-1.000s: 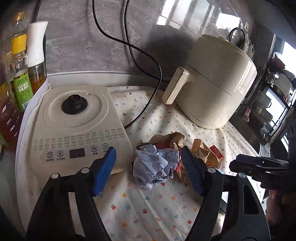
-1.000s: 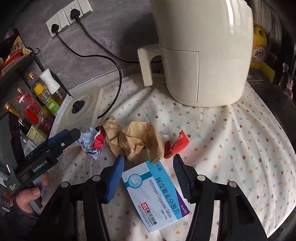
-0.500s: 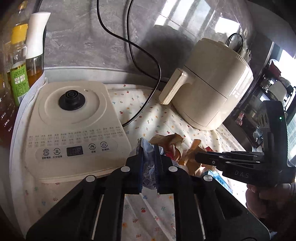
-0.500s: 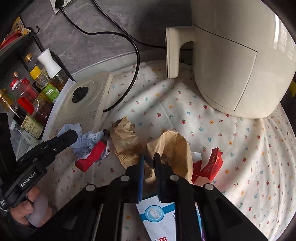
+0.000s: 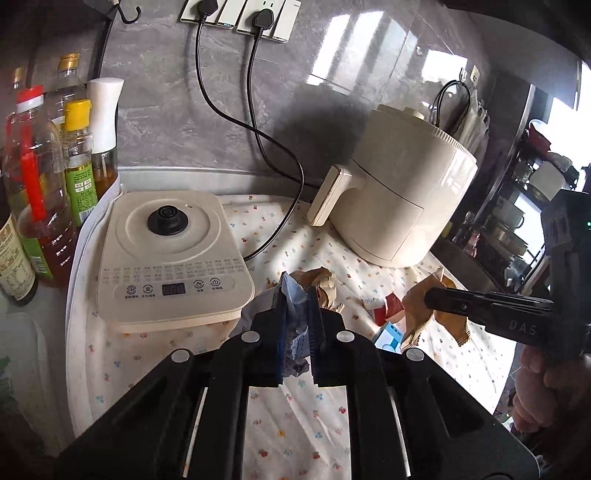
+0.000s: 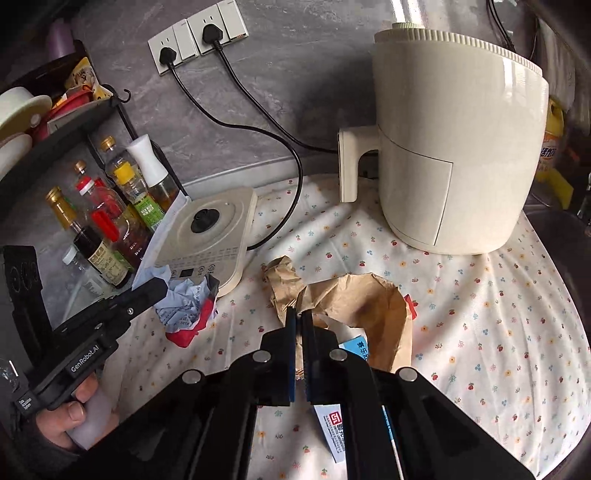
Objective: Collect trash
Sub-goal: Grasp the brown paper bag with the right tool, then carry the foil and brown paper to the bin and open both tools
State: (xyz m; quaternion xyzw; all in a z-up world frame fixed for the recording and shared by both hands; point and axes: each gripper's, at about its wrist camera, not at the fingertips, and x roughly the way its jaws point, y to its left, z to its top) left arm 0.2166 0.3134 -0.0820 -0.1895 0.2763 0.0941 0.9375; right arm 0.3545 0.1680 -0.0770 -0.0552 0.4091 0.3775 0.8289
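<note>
With daylight striping the white floral tablecloth (image 6: 480,325), stands at twelve o'clock: cream plastic air fryer (image 6: 454,147); at ten, flat cream induction cooker (image 6: 210,236). Clamped on crumpled brown paper bag (image 6: 369,310): right gripper (image 6: 300,321), lifted off the cloth, seemingly. Clamped on crumpled pale-blue paper wad (image 5: 295,295): left gripper (image 5: 296,306). At five of the bag, partly hidden: blue-and-white medicine box (image 6: 338,424).

Grey marble-look wall (image 5: 155,122) behind, sockets (image 5: 236,14) at upper centre with two black cords (image 5: 273,155) plugged in. Floral cloth (image 6: 498,325) over the bench. Bottles (image 5: 44,177) at left, cream fryer (image 5: 402,192) at right. Daylight glare across the wall, upper right.
</note>
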